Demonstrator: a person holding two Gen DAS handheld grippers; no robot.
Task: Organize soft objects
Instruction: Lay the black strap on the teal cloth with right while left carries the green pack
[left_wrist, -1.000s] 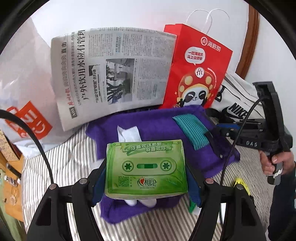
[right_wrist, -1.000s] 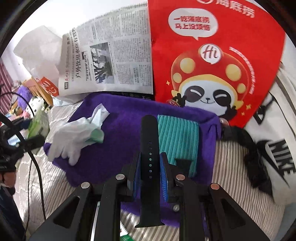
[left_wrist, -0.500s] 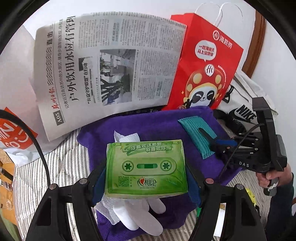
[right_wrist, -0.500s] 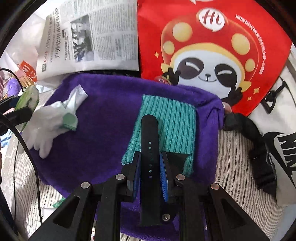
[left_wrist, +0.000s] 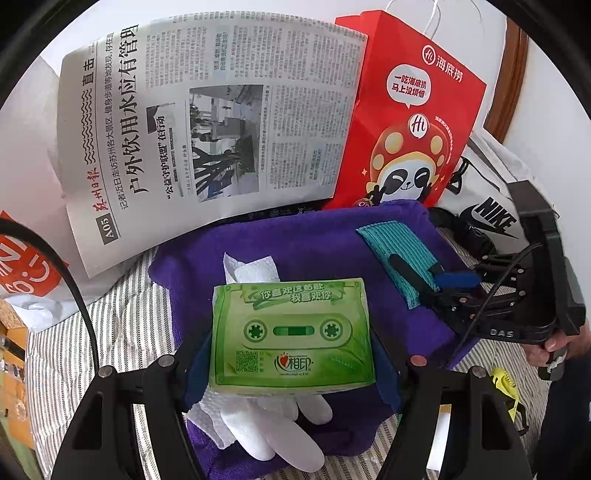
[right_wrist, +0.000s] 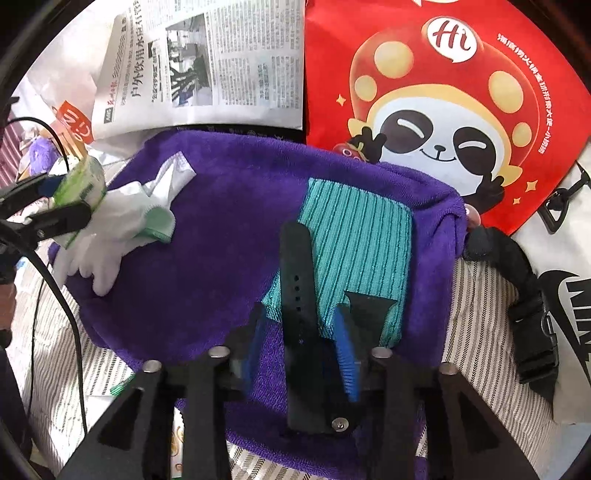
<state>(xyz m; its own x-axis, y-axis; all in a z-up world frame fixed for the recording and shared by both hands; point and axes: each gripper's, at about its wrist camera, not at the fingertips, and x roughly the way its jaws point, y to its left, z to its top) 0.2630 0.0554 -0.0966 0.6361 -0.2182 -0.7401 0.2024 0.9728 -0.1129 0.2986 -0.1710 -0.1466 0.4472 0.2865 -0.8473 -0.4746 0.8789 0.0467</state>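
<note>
Green cassette-print tissue pack (left_wrist: 291, 332), purple towel (right_wrist: 221, 240), teal ribbed cloth (right_wrist: 358, 240), white glove (right_wrist: 107, 229), black strap (right_wrist: 299, 295), red panda bag (right_wrist: 443, 92).

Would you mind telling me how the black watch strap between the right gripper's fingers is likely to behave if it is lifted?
The black watch strap looks like thin rubbery material, so it would probably flex and droop. It seems light for its length. The right hand-held gripper appears open around it, so it lies loose on the teal cloth and may slide.

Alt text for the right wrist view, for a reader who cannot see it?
The right tool sits open around a black watch strap that lies across a teal striped cloth on a purple towel. A white glove lies at the towel's left edge, a red panda bag stands behind.
</note>
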